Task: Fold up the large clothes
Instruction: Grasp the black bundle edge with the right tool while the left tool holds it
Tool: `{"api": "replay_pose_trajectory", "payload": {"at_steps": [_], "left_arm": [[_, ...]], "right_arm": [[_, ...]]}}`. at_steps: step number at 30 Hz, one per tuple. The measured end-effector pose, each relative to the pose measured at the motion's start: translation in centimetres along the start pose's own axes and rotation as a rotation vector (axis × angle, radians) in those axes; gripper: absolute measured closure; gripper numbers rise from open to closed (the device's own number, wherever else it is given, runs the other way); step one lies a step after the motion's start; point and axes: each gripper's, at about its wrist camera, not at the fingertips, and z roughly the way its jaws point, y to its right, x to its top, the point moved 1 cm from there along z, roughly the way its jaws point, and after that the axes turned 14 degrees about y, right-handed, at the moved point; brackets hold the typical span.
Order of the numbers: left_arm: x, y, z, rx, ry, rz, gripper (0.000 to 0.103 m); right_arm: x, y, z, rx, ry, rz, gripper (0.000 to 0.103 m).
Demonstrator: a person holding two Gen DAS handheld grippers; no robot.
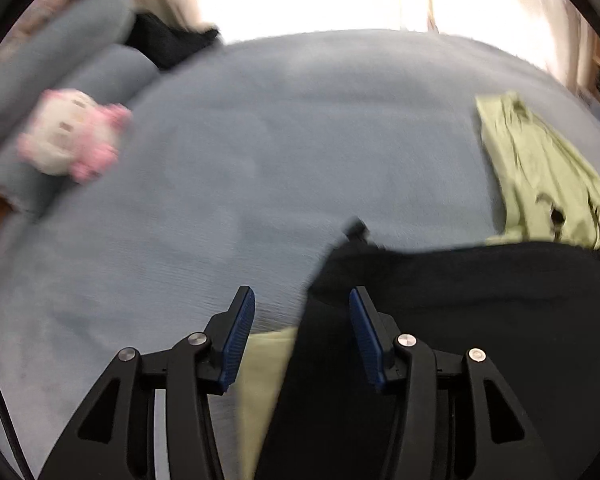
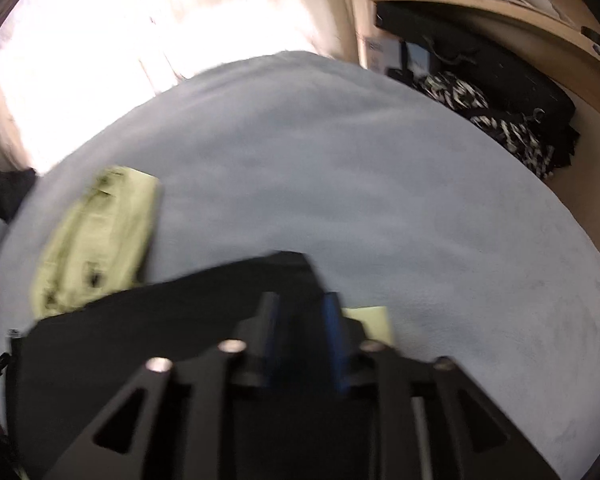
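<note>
Left tool (image 1: 302, 300) hangs low with its 2 blue-padded fingers (image 1: 242, 320) spread wide. Right tool (image 2: 302, 312) has its fingers drawn close, pinching black cloth (image 2: 160, 320).

A home bedroom: a bed (image 1: 260, 152) under a grey-blue fleece cover, pillows (image 1: 80, 40) and a pink-and-white plush toy (image 1: 74, 136) at its left edge, bright curtains (image 2: 100, 40) beyond, a wooden shelf (image 2: 500, 4) of boxes.

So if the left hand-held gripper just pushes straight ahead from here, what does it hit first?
Probably the black garment: its edge lies just ahead, between the open fingers of the left hand-held gripper, with grey bedding beyond. Depth is unclear in the blur.
</note>
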Motion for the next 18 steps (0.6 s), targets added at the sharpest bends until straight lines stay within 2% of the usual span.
{"api": "replay_pose_trajectory", "payload": {"at_steps": [2, 3, 7, 9, 10, 12, 14, 16, 17, 18], "left_arm": [[0.4, 0.3, -2.9, -0.023, 0.073, -0.005, 0.055], [0.1, 1.4, -4.6, -0.075, 0.088, -0.003, 0.055], [-2.5, 6.9, -9.0, -0.289, 0.064, 0.02, 0.055], [-4.1, 9.7, -10.0, -0.348, 0.039, 0.022, 0.055], [-5.1, 10.8, -10.1, -0.352, 0.022, 0.034, 0.055], [-6.7, 12.2, -9.3, -0.319, -0.025, 0.054, 0.055], [-8.6, 12.1, -7.9, -0.259, -0.062, 0.067, 0.053], [-9.5, 10.4, -7.8, -0.246, -0.014, 0.059, 0.044], [-9.6, 9.7, -7.8, -0.21, -0.006, 0.071, 0.041], [-9.8, 8.7, -7.6, -0.16, -0.009, 0.086, 0.038]], "right_arm": [[-0.5, -2.5, -1.6, 0.08, -0.002, -0.02, 0.062], [-1.2, -4.5, -2.5, 0.144, -0.018, -0.046, 0.062], [-5.3, -12.5, -5.2, 0.344, -0.081, -0.18, 0.062], [-8.0, -16.0, -5.7, 0.421, -0.123, -0.232, 0.062], [-9.4, -17.5, -5.6, 0.437, -0.143, -0.258, 0.062], [-10.8, -18.4, -4.4, 0.408, -0.18, -0.285, 0.062], [-11.4, -16.8, -2.9, 0.339, -0.2, -0.276, 0.065], [-11.0, -13.1, -2.6, 0.254, -0.157, -0.267, 0.074], [-10.6, -11.2, -2.7, 0.227, -0.143, -0.258, 0.083], [-10.0, -8.2, -2.8, 0.157, -0.127, -0.252, 0.083]]}}
